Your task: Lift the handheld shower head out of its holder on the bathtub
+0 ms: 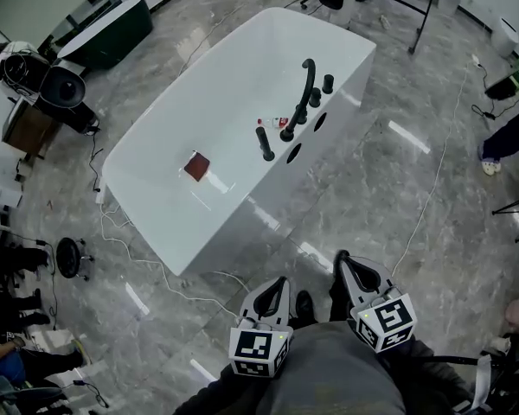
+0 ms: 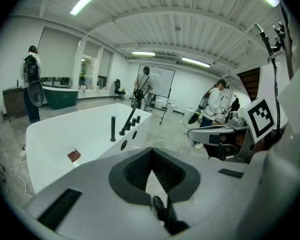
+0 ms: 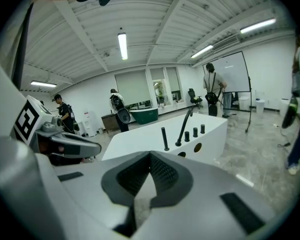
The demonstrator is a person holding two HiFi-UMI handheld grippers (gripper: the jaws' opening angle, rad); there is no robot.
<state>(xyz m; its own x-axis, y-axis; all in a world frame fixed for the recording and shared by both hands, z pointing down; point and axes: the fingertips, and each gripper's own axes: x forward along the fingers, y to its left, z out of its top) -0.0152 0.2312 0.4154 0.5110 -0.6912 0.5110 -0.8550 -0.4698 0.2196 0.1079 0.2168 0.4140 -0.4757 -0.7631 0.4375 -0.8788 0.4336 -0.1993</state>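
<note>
On the bathtub (image 1: 242,221) rim, along the long edge facing the person, the handheld shower head (image 1: 265,143) is standing upright as a slim black rod in its holder. It is sitting just beside the curved black spout (image 1: 306,89) and the row of black knobs (image 1: 328,83) running toward the far corner of that edge. Nothing is touching it. Left hand-held gripper (image 1: 275,290) is showing its jaws pressed together at the tips with nothing between them; right hand-held gripper (image 1: 349,271) is likewise closed and empty. Both are hanging low in the head view, close to the person's body, over the marble floor (image 1: 372,197) and well apart from the tub, pointing roughly toward the fixture edge. Inside the tub a small reddish-brown square (image 1: 196,166) is lying on the bottom; it is playing no part in the job. Judgement on progress: the task is sitting at its very start, with no reach, grasp or lift done. Remaining, as I am reading it: closing the gap to the near rim, opening one set of jaws, taking the rod around its stem, and drawing it straight up out of the holder.
</note>
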